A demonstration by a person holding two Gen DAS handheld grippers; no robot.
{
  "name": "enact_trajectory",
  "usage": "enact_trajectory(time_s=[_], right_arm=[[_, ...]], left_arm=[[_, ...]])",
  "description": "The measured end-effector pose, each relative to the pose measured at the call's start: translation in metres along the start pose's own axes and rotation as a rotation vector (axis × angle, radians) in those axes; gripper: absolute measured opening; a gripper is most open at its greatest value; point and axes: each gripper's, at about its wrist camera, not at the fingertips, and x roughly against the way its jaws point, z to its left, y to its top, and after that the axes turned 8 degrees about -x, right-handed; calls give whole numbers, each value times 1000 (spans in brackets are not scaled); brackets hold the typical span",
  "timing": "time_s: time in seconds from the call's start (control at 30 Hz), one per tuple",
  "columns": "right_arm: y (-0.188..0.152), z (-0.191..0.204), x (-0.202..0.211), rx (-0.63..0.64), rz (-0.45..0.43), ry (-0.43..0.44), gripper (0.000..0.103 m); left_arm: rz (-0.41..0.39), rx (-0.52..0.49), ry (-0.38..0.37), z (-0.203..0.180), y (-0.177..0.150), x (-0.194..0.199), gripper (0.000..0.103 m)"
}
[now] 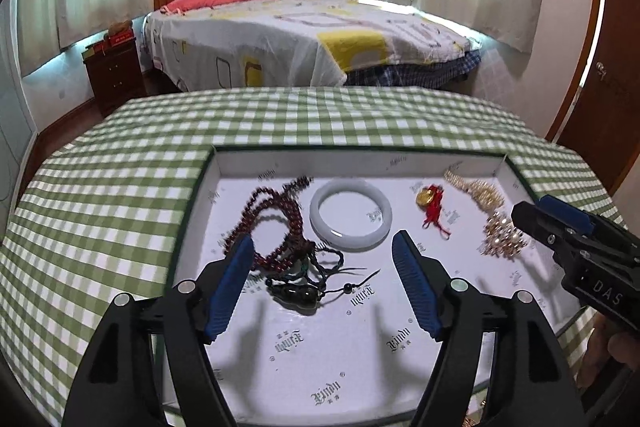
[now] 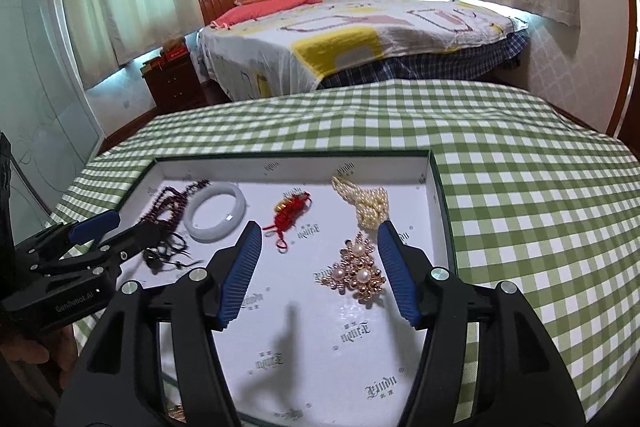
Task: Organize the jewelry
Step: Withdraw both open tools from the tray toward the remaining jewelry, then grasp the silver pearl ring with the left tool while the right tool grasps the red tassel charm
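- While both hover above the tray, the left tongs (image 1: 324, 255) stand released, blue pads apart, nothing pinched between them.
- Right tongs (image 2: 320, 247) likewise released, jaws spread, gripping nothing.
- Seen between the left pads: a dark pendant on black cord (image 1: 296, 295), lying loose on the tray floor.
- Just behind it, touching the cord: a coil of dark red beads (image 1: 268, 223).
- Beside the beads, to their right: a white bangle (image 1: 351, 214), flat on the tray.
- Seen between the right pads: a gold and pearl brooch (image 2: 356, 273), resting free on the tray.
- Behind the brooch, near the tray's far right corner: a heap of pearl strands (image 2: 368, 205).
- Mid-tray, between bangle and pearls: a red knotted charm with a gold piece (image 2: 290, 213).
- All pieces sit inside a shallow white tray (image 2: 434, 187) with a dark green rim and printed lettering.
- Tray sits on a bench under a green checked cloth (image 2: 520, 187).
- Beyond the bench: a bed (image 1: 280, 35) with a patterned cover and pink bedding, curtained windows behind.
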Motion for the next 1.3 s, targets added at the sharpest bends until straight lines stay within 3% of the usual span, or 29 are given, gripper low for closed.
enact_trajectory(time_s=[0.47, 1.03, 1.13, 1.3], right_arm=[[-13, 12, 65, 15, -64, 16, 59], [-67, -4, 94, -3, -7, -30, 59], [-74, -6, 95, -5, 4, -31, 59], [-82, -8, 94, -10, 22, -26, 59]], left_arm=[[-48, 36, 19, 9, -15, 49, 70], [19, 2, 30, -7, -70, 66, 69], [45, -11, 22, -13, -78, 61, 62], [72, -18, 20, -16, -89, 55, 60]])
